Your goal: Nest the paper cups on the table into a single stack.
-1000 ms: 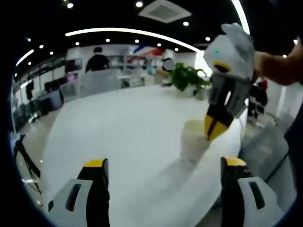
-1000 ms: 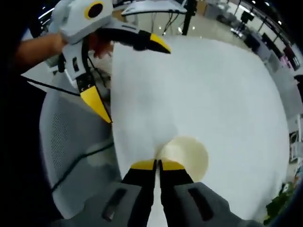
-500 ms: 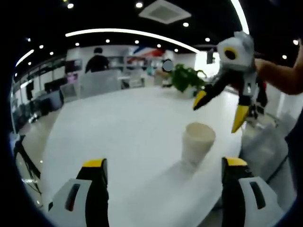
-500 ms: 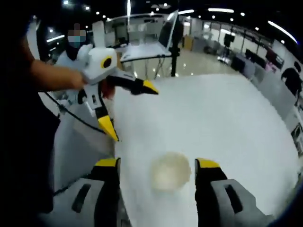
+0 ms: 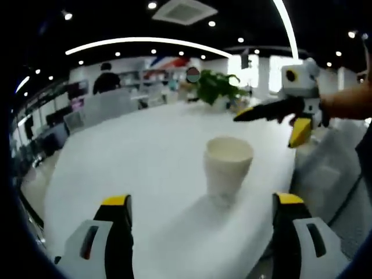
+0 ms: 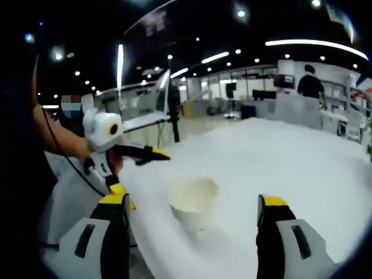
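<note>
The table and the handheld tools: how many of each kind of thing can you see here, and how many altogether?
Paper cup stacks: 1, the cup stack standing upright on the white table.
Tables: 1.
Handheld grippers: 2, the left gripper and the right gripper, both with jaws apart.
Potted plants: 1, the plant at the table's far end.
Total: 5.

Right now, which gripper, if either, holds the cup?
Neither. The cup stands upright and free on the table; the left gripper and right gripper are both open, clear of it.
</note>
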Motion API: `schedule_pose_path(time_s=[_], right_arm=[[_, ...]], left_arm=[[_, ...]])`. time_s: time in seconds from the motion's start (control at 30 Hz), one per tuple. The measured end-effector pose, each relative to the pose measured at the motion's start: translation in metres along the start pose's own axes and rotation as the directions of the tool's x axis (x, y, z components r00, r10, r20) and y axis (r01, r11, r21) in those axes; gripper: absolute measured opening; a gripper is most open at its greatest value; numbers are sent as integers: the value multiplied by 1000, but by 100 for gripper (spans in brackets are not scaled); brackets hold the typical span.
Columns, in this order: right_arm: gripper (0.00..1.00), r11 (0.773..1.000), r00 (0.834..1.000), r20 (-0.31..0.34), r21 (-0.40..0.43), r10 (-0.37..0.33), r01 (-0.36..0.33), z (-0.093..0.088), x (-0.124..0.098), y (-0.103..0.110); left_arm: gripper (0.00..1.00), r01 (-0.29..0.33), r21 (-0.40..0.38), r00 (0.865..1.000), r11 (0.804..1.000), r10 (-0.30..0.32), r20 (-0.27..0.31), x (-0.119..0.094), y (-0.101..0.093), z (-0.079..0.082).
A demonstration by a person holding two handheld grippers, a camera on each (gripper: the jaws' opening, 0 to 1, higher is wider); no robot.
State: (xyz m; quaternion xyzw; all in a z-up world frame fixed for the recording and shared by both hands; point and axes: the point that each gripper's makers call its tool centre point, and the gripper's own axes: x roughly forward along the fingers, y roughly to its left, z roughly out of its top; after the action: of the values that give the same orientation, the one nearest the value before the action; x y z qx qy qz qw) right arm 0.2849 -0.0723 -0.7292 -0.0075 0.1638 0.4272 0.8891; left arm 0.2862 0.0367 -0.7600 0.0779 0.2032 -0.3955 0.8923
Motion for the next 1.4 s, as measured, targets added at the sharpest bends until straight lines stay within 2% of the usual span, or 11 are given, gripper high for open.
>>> schedule_pose_path(time_s=[0.17, 0.23, 0.3, 0.37, 0.5, 0.6, 0.87, 0.97, 1.07, 1.1, 1.4], right_arm=[[89, 998, 998, -26, 11, -58, 58, -25, 1, -6], [88, 999, 996, -67, 5, -51, 51, -32, 3, -5], [85, 998, 997, -60, -43, -48, 45, -29, 7, -6], [82, 997, 995, -98, -74, -29, 21, -35, 12, -5], [74, 991, 986, -167, -130, -23, 1, -48, 21, -10], [71, 986, 980, -198, -164, -23, -11, -53, 27, -15], [52, 972, 970, -241, -222, 22, -77, -52, 42, -13], [46, 963, 964, -262, -241, 55, -120, -54, 47, -8], [35, 959, 958, -273, -235, 90, -157, -53, 50, -5], [35, 957, 959, -269, -245, 85, -154, -52, 52, -7], [33, 945, 955, -278, -270, 107, -185, -40, 68, -31]], left_arm=[[100, 5, -28, 1000, 1000, -6, -22, 15, -1, -9], [100, 16, -26, 1000, 1000, -17, -22, 23, -5, -11], [98, 50, 26, 999, 998, -51, 7, 29, -13, -7], [96, 92, 45, 996, 995, -91, -25, 36, -21, -10], [85, 101, 96, 993, 990, -96, -64, 47, -18, -14], [70, 130, 173, 984, 976, -106, -140, 53, -16, -22], [59, 178, 192, 979, 965, -154, -132, 63, -21, -12], [48, 186, 208, 980, 960, -168, -103, 64, -23, -4], [39, 213, 239, 975, 947, -191, -112, 65, -25, -4], [35, 216, 249, 975, 944, -196, -106, 66, -25, -2], [35, 235, 321, 970, 917, -204, -129, 82, -2, 14]])
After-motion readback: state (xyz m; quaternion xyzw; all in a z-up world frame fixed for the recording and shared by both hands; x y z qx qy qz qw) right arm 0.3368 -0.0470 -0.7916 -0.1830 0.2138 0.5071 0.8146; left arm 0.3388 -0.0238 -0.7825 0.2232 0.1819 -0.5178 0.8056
